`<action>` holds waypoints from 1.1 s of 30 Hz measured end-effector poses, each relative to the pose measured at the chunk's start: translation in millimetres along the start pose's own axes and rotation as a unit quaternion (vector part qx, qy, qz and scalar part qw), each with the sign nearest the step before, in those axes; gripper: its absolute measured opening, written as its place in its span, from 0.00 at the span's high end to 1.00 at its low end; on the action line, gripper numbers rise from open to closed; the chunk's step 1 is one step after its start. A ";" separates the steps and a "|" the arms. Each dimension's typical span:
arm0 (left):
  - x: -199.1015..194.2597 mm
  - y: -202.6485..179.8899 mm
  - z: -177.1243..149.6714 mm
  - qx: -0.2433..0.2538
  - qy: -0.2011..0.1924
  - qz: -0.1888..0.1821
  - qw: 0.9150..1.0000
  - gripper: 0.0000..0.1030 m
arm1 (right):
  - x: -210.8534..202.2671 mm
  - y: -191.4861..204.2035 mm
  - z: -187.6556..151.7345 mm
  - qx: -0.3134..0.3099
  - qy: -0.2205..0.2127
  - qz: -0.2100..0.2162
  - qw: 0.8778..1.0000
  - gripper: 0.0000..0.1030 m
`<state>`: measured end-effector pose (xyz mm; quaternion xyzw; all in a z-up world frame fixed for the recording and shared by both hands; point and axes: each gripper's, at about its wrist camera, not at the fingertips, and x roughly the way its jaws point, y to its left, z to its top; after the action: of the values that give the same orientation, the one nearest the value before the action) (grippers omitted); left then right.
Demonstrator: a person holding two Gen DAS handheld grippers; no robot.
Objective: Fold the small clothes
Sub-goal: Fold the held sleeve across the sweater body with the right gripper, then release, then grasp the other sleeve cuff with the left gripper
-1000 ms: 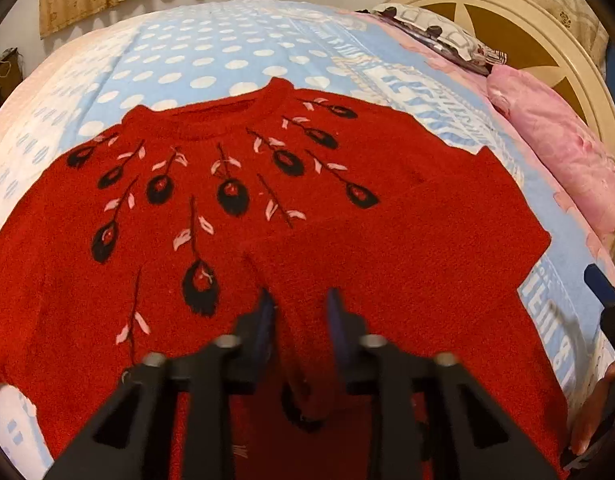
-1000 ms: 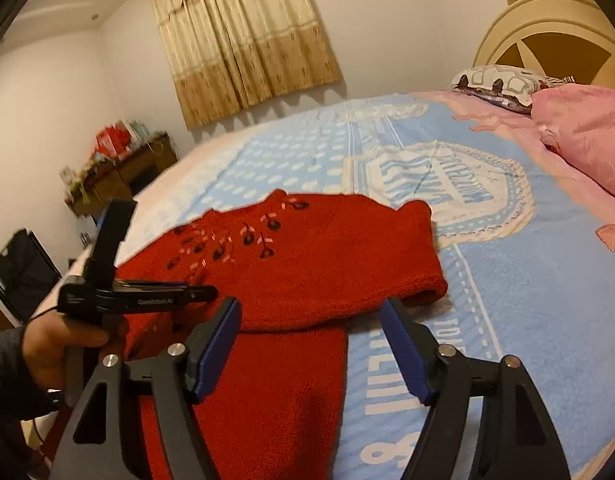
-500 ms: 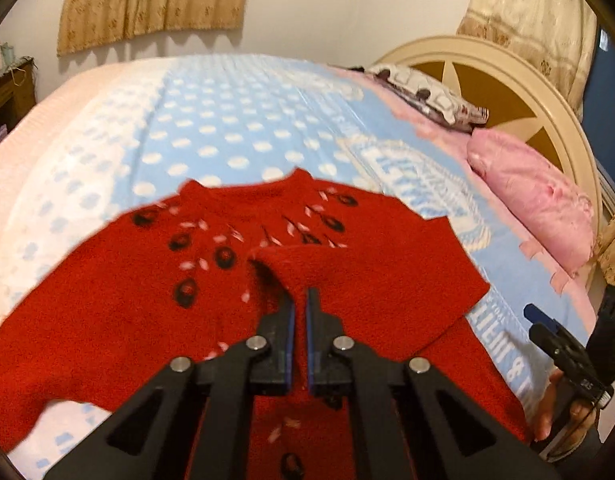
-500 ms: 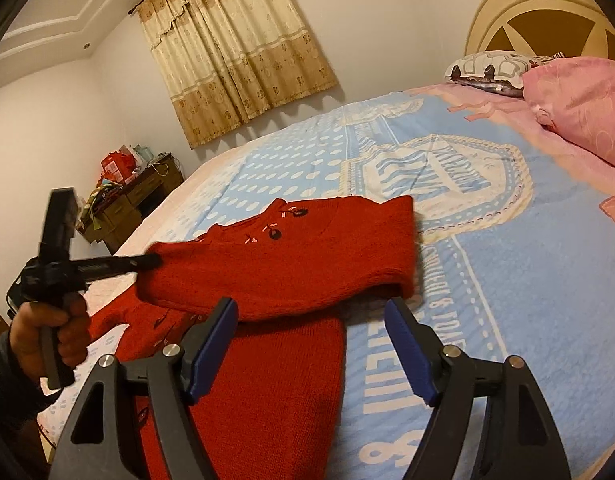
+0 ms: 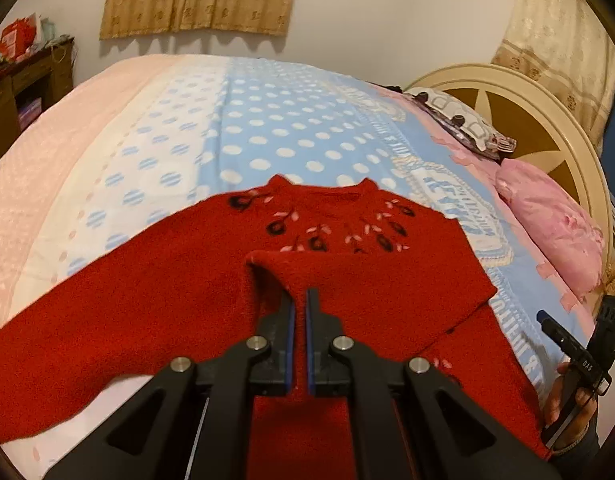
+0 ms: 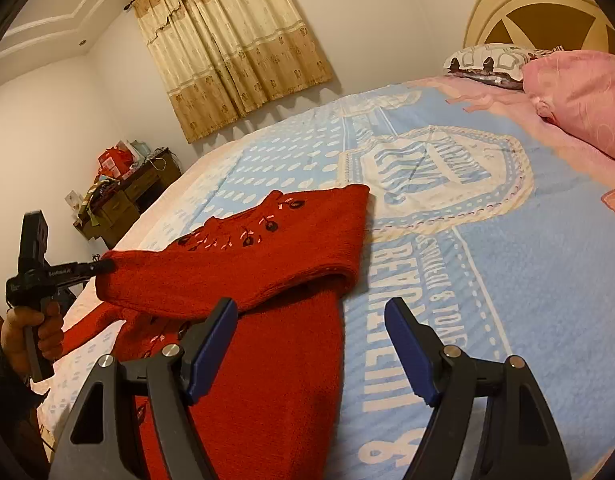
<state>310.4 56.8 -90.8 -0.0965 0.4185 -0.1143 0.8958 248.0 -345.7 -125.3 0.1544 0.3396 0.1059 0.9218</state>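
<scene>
Red sweater [image 5: 347,280] on blue dotted bedspread [image 5: 267,128]; left gripper [image 5: 300,300] pinches its sleeve, lifted. Right gripper [image 6: 311,320] jaws wide, empty. Pink pillow [image 6: 579,96], cream headboard [image 5: 519,108], gold curtains [image 6: 227,52], cluttered dresser [image 6: 127,196].

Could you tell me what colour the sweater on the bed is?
The sweater is red with black-and-pink flower motifs near the neckline, clearest from the left wrist.

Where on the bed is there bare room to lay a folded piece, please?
Bare: the dotted blue bedspread beyond the red sweater, and the lettered stretch between sweater and pink pillow. Crowded: the near edge, under sweater and both grippers.
</scene>
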 end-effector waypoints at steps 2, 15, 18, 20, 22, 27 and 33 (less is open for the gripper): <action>0.7 6.5 -4.2 -0.006 0.003 0.001 1.000 0.96 | 0.3 0.0 0.2 0.000 0.001 -0.001 1.000 0.26; 20.9 49.6 -28.1 -0.056 0.023 0.016 0.998 0.96 | 7.0 -0.3 -0.5 0.000 0.016 -0.012 1.000 0.25; 22.6 55.0 -32.4 -0.057 0.026 0.021 0.998 0.96 | 8.8 2.8 3.4 -0.005 0.027 -0.010 1.000 0.25; 22.7 59.6 -34.9 -0.065 0.025 0.013 0.997 0.96 | 10.5 7.8 6.1 -0.014 0.041 -0.014 0.999 0.25; 25.2 57.8 -38.2 -0.057 0.029 0.013 0.998 0.96 | 19.8 17.1 12.3 -0.036 0.078 -0.020 0.996 0.25; 31.1 63.2 -47.4 -0.061 0.034 0.024 0.997 0.96 | 54.7 58.0 38.3 -0.126 0.143 -0.016 0.981 0.25; 29.4 73.3 -53.0 -0.078 0.029 0.014 0.996 0.95 | 120.5 60.7 63.1 -0.109 0.180 0.006 0.978 0.25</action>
<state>296.9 114.3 -165.3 -0.1571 0.4534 -0.0715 0.8744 374.1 -266.5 -129.6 0.0337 0.4853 0.1741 0.8562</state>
